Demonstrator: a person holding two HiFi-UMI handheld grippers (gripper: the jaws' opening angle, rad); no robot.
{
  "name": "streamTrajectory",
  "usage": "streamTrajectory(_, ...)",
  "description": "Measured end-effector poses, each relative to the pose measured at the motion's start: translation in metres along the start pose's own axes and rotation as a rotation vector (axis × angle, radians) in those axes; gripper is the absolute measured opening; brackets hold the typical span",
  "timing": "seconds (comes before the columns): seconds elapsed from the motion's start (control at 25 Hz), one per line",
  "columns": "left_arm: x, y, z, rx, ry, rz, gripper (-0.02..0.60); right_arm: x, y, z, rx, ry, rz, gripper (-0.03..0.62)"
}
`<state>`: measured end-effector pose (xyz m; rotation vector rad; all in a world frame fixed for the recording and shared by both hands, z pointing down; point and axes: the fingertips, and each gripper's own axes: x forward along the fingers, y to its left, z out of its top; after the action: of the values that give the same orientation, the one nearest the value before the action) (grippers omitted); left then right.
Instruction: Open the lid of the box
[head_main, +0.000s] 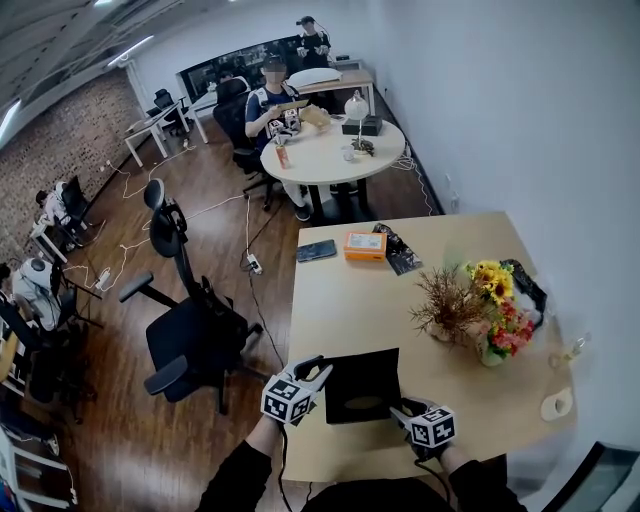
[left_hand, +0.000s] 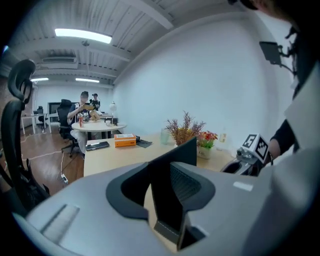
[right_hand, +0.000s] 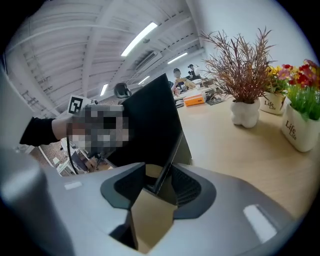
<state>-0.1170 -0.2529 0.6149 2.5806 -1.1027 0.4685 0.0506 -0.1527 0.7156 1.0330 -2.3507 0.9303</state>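
Box (head_main: 362, 385) sits at the near edge of the tabletop (head_main: 340, 300) — left gripper (head_main: 312, 372) pinches its black lid (left_hand: 168, 190), right gripper (head_main: 405, 410) pinches the right side. Lifting looks under way — next, I think, tip the lid up gently.

The box (head_main: 362, 385) is a flat, square unit with a matte black outer skin. It lies at the near edge of the light wooden table (head_main: 340, 300), its sides roughly parallel to the table edges. A pale oval sheen shows on the top face near the front. The lid (right_hand: 150, 125) is a thin black panel. In both gripper views it stands tilted up rather than flat, with a slim edge and a grey underside along one side. Below it, plain kraft-brown card (right_hand: 150, 220) of the box body is exposed.
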Motion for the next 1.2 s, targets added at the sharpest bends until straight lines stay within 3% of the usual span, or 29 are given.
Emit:
streamTrajectory(0.2,0.011,0.021,-0.001,-0.227,-0.064,-0.009,0.097,0.0,-0.003,0.002,0.017,0.001,-0.007,0.141)
streamTrajectory(0.32,0.018,0.03,-0.006,-0.305,-0.075,0.003,0.087,0.001,-0.004,0.001,0.031,0.003,0.0,0.135)
streamTrajectory(0.88,0.031,0.062,-0.075,-0.438,0.086,0.088,0.06,0.002,-0.005,0.002,0.062,-0.002,0.001,0.126)
streamTrajectory(1.2,0.004,0.044,-0.075,-0.407,0.039,0.117,0.061,0.0,-0.006,0.001,0.039,0.016,0.003,0.127)
